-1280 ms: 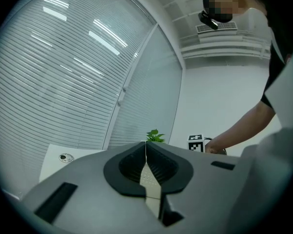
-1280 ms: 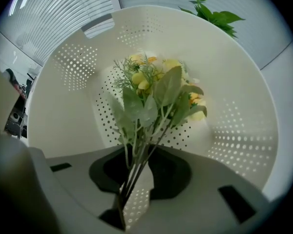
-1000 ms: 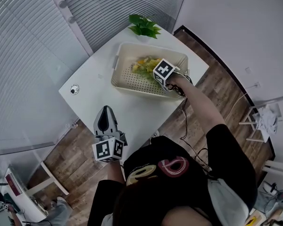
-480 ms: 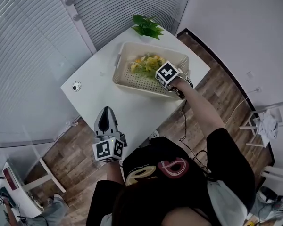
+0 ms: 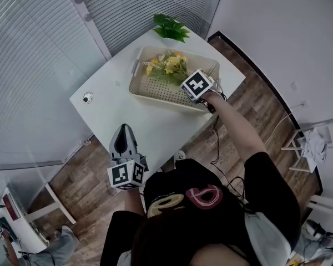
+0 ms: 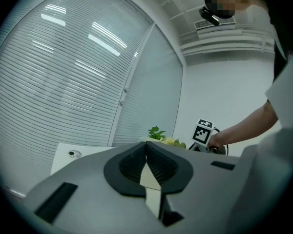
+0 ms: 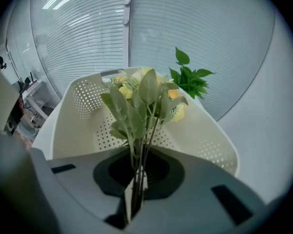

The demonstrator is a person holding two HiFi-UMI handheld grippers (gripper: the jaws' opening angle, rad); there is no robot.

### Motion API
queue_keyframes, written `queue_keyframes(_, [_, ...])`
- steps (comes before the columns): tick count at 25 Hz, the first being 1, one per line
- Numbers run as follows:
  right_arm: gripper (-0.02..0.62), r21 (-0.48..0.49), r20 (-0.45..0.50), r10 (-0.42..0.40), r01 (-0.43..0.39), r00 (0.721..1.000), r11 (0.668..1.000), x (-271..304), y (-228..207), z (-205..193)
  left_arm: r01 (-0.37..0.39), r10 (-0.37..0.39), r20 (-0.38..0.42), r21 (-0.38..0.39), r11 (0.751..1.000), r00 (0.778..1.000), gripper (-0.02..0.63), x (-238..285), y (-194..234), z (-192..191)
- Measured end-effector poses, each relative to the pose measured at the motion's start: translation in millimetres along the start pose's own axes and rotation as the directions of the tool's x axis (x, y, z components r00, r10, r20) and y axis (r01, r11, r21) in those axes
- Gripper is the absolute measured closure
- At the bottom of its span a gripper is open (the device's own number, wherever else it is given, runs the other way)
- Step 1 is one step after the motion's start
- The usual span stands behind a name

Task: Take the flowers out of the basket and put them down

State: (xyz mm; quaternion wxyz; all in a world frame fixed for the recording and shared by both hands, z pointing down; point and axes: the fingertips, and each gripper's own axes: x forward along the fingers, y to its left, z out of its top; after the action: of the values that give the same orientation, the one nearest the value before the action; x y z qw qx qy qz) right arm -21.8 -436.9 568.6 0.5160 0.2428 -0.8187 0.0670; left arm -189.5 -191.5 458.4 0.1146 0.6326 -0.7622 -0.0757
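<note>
A bunch of yellow flowers with green leaves [image 5: 167,64] stands raised over the cream perforated basket [image 5: 158,88] at the far side of the white table [image 5: 116,107]. My right gripper [image 5: 187,77] is shut on the stems at the basket's near right. In the right gripper view the flowers [image 7: 144,99] rise from between the pressed jaws of the right gripper [image 7: 136,179], above the basket [image 7: 205,145]. My left gripper [image 5: 124,129] hangs shut and empty over the table's near edge; the left gripper [image 6: 146,162] shows its pads together.
A green potted plant [image 5: 169,29] stands behind the basket by the blinds. A small round object [image 5: 87,98] lies at the table's left. Wooden floor surrounds the table, with a white stand [image 5: 308,140] at the right.
The flowers have risen from lying in the basket to standing above it, with the right gripper's jaws closed on the stems. The left gripper has stayed put.
</note>
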Motion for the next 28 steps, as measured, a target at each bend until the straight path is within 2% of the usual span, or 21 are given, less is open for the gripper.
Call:
queue_keyframes(12, [0.578, -0.14, 0.208, -0.043, 0.073, 0.977, 0.987, -64.3, 14.4, 37.7, -0.031, 0.031, 0.005, 0.016, 0.999, 1.0, 0.589, -15.6, -11.9, -3.6])
queue_keyframes(19, [0.578, -0.184, 0.31, -0.033, 0.094, 0.95, 0.979, -99.1, 33.1, 44.2, -0.061, 0.06, 0.008, 0.013, 0.998, 0.998, 0.589, -28.0, -17.2, -6.8])
queue_keyframes(28, [0.578, -0.233, 0.381, 0.016, 0.079, 0.925, 0.969, -125.1, 66.8, 44.4, -0.101, 0.101, 0.008, 0.015, 0.995, 0.995, 0.589, -53.3, -15.9, -6.5])
